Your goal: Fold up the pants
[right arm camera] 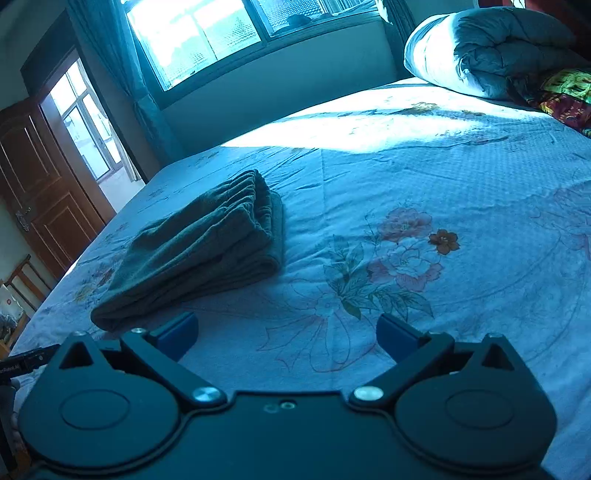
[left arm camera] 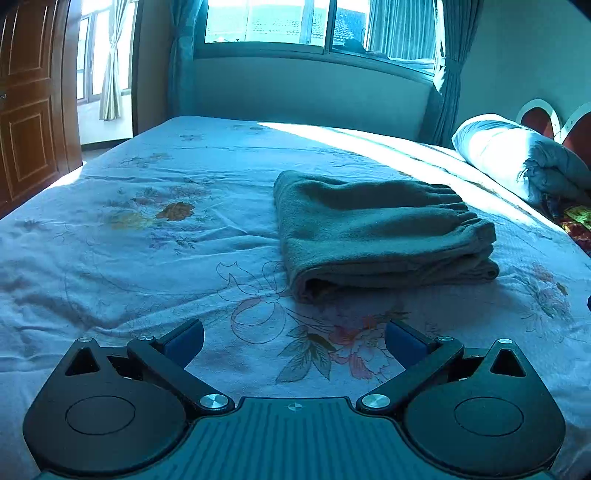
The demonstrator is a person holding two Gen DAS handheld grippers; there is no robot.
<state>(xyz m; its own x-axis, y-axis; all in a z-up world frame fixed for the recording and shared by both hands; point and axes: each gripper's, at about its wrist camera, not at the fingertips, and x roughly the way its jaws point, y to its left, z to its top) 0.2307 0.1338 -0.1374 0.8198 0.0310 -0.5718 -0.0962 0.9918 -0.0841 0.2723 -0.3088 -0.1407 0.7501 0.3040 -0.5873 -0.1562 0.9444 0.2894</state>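
Note:
Dark grey-green pants (left arm camera: pixel 380 232) lie folded in a compact stack on the floral bed sheet (left arm camera: pixel 147 240), elastic waistband toward the right. In the right wrist view the pants (right arm camera: pixel 199 247) lie to the left, ahead of the gripper. My left gripper (left arm camera: pixel 294 341) is open and empty, hovering over the sheet a short way in front of the pants. My right gripper (right arm camera: pixel 287 334) is open and empty, over the sheet (right arm camera: pixel 443 166) just right of the stack's near corner. Neither gripper touches the pants.
A rolled quilt (left arm camera: pixel 517 162) and a colourful cloth (right arm camera: pixel 565 99) lie at the head of the bed on the right. A window with curtains (left arm camera: pixel 314 26) is behind the bed. A wooden door (left arm camera: pixel 29 110) stands at the left.

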